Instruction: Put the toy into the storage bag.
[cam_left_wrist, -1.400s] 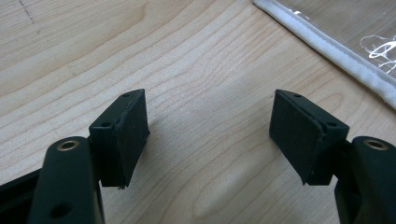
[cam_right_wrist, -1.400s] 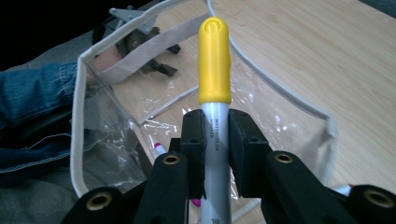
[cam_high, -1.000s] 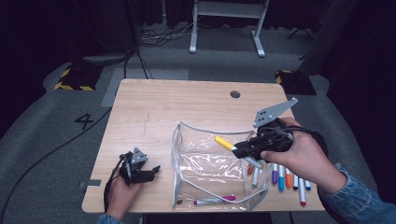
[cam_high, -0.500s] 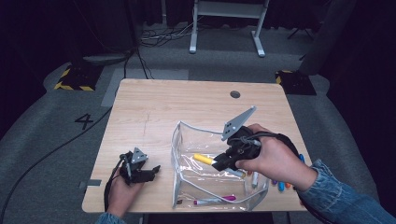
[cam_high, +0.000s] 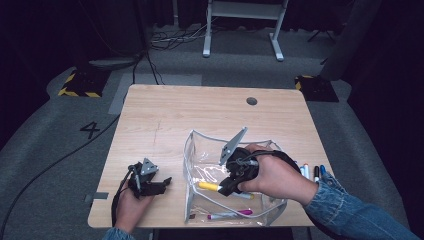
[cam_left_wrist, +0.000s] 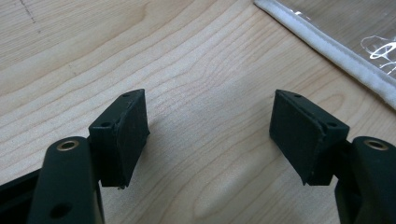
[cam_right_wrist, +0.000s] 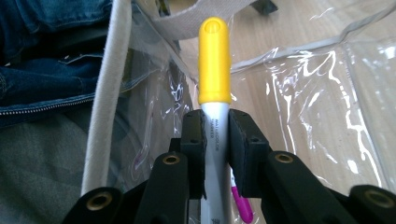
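Resting on pale wooden table, left tongs spread, right tongs pinching yellow marker, grey floor.

A pouch stood open on the desk, near its front edge and right of the middle. Inside the pouch, the right gripper reached in from the right, clamped on a marker that pointed toward the desk's left edge. A second marker lay on the pouch's floor along its front wall, nearest the desk's front edge. More markers lay in a row outside the pouch, at the desk's right edge. The left gripper rested near the front left corner, just left of the pouch, its jaws apart over bare desk.
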